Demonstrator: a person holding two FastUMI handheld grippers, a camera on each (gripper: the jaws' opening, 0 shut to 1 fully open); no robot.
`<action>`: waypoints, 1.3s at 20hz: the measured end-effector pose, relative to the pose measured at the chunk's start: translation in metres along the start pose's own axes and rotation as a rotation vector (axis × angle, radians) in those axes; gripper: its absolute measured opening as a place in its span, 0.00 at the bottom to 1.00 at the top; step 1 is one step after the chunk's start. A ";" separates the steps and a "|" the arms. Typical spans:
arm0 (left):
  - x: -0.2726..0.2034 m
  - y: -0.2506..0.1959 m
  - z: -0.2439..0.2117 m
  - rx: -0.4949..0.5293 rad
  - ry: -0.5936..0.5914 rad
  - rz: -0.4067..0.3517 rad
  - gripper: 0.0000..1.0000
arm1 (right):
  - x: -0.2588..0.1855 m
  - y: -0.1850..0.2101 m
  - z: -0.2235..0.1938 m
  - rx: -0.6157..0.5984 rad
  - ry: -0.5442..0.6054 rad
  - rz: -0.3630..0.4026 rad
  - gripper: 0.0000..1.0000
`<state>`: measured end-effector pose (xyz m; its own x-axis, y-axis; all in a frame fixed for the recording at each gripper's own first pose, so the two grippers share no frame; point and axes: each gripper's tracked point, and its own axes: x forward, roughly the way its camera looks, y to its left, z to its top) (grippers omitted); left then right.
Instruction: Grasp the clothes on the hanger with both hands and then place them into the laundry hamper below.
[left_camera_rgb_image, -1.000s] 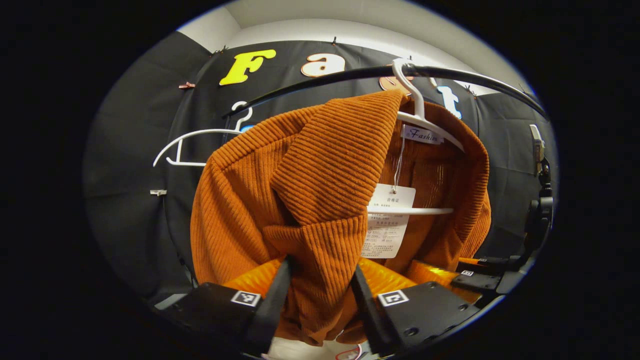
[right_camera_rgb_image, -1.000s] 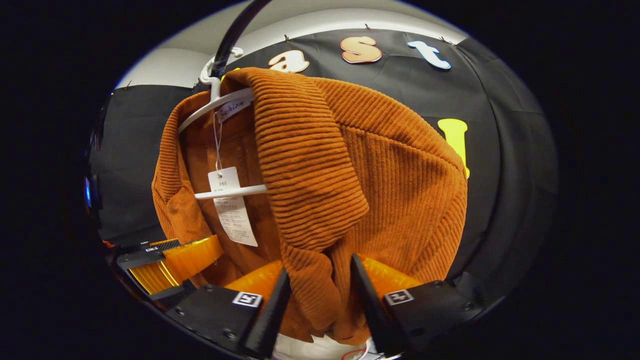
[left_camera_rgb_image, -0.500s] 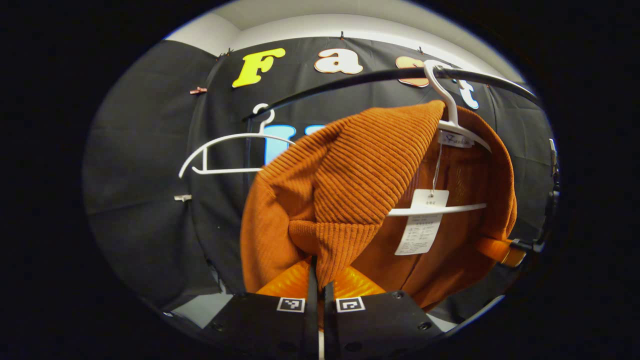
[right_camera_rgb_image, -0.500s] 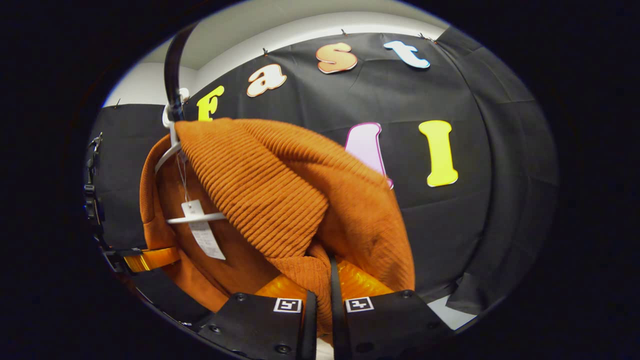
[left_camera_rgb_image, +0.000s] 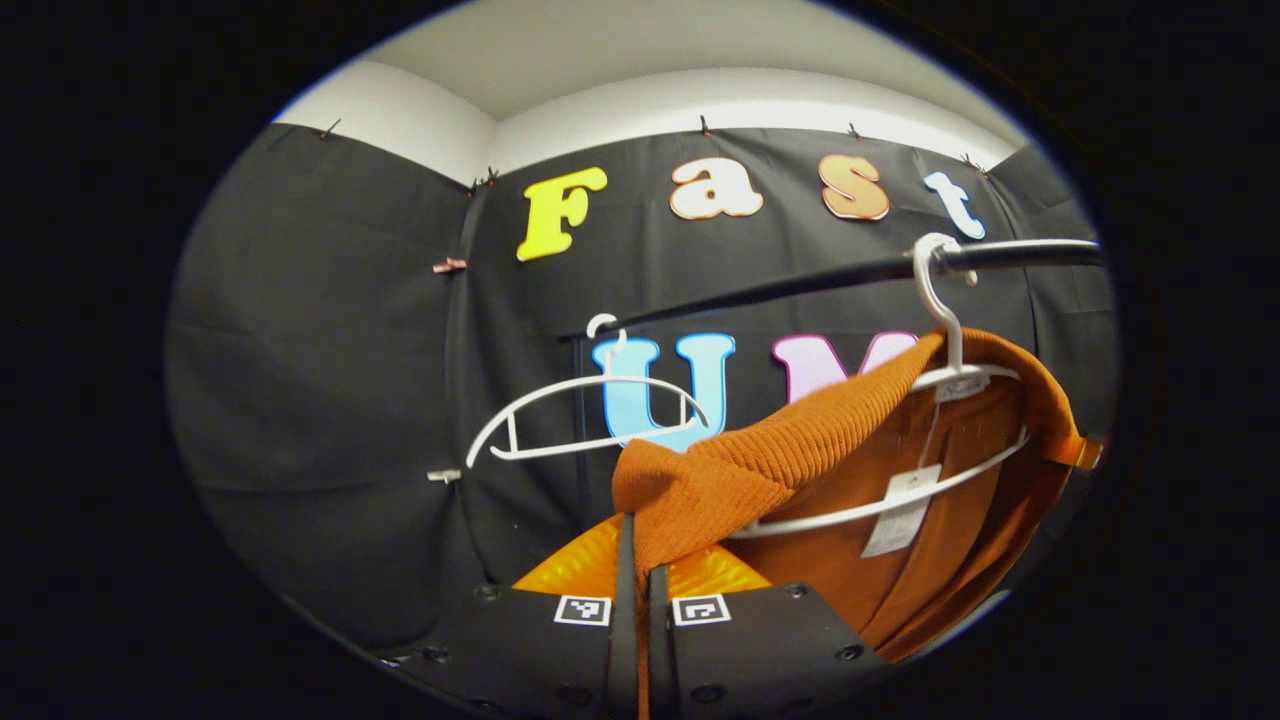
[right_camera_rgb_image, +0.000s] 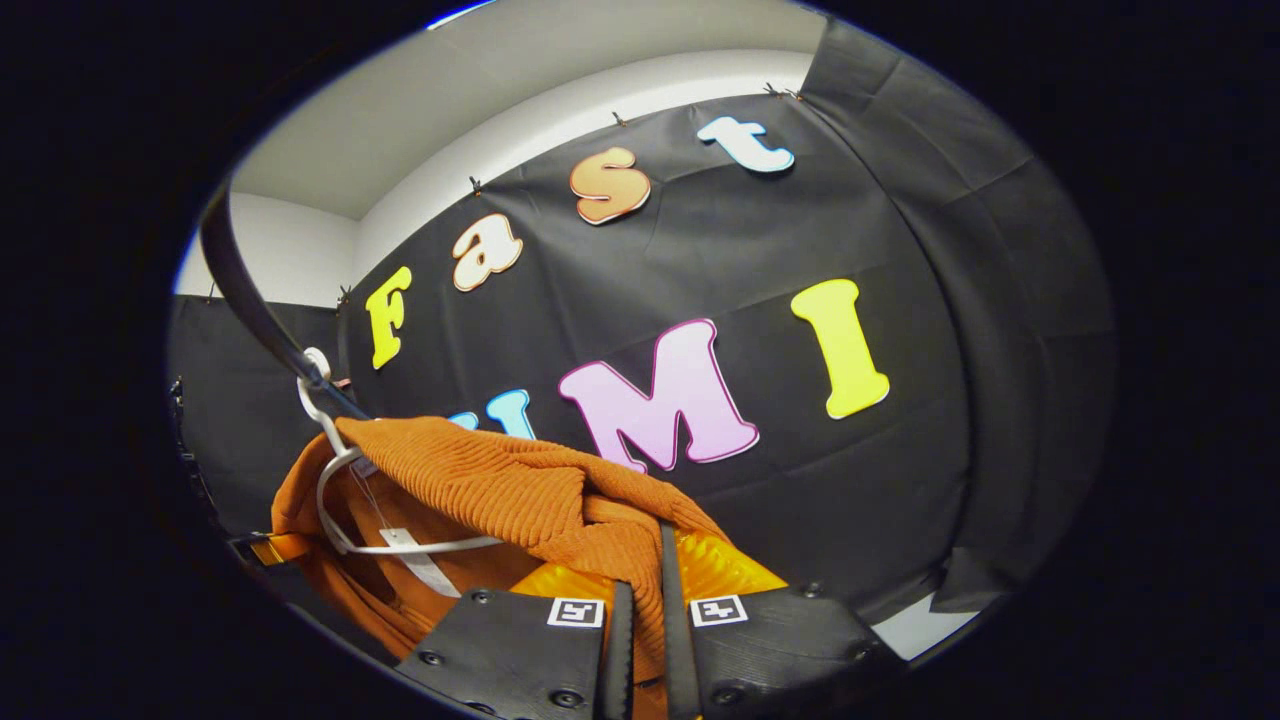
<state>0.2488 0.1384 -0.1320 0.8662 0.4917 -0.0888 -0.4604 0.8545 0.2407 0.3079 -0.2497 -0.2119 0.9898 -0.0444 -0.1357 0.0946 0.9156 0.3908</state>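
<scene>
**Gripping the orange garment from both sides on the rail**

Clamping a fold of ribbed orange cloth, the left hand-held gripper (left_camera_rgb_image: 637, 560) has its two fingers drawn almost together, with the fabric pinched in the narrow slit between them. From that grip the orange garment (left_camera_rgb_image: 800, 455) runs up and to the right, stretched taut toward the white hanger (left_camera_rgb_image: 945, 375) that carries it. The hanger's hook sits over the black rail (left_camera_rgb_image: 800, 282), close to the rail's right end in the left gripper view. A paper tag (left_camera_rgb_image: 900, 505) dangles on a string inside the garment's open front, across the hanger's lower bar. Farther left on the same rail hangs a second, bare white hanger (left_camera_rgb_image: 590, 415), well apart from the loaded one.

In the right gripper view the right hand-held gripper (right_camera_rgb_image: 645, 600) is likewise clenched on a bunched edge of the garment (right_camera_rgb_image: 500, 490), cloth squeezed between both fingers. The fabric leads up and left to the hanger (right_camera_rgb_image: 335, 480), whose hook (right_camera_rgb_image: 312, 372) is looped over the rail (right_camera_rgb_image: 245, 290), which curves along the left edge. The tag (right_camera_rgb_image: 420, 560) hangs below the hanger's bar. At the far left edge of this view, just beside the garment's lower hem, a small part of the other gripper peeks in, too little to make out clearly.
</scene>
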 end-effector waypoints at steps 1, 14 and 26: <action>0.003 0.005 0.009 0.009 -0.028 0.008 0.08 | 0.002 0.002 0.013 0.011 -0.028 0.004 0.17; 0.068 0.012 -0.017 0.029 -0.002 -0.078 0.09 | 0.049 0.005 0.060 -0.218 -0.075 0.043 0.17; 0.039 0.013 -0.122 -0.060 0.239 -0.105 0.08 | 0.026 -0.030 -0.050 -0.202 0.149 -0.028 0.17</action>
<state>0.2535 0.1889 -0.2499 0.8429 0.4193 -0.3373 -0.3872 0.9078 0.1608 0.3251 -0.2582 -0.2724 0.9590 -0.0249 -0.2823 0.0834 0.9768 0.1974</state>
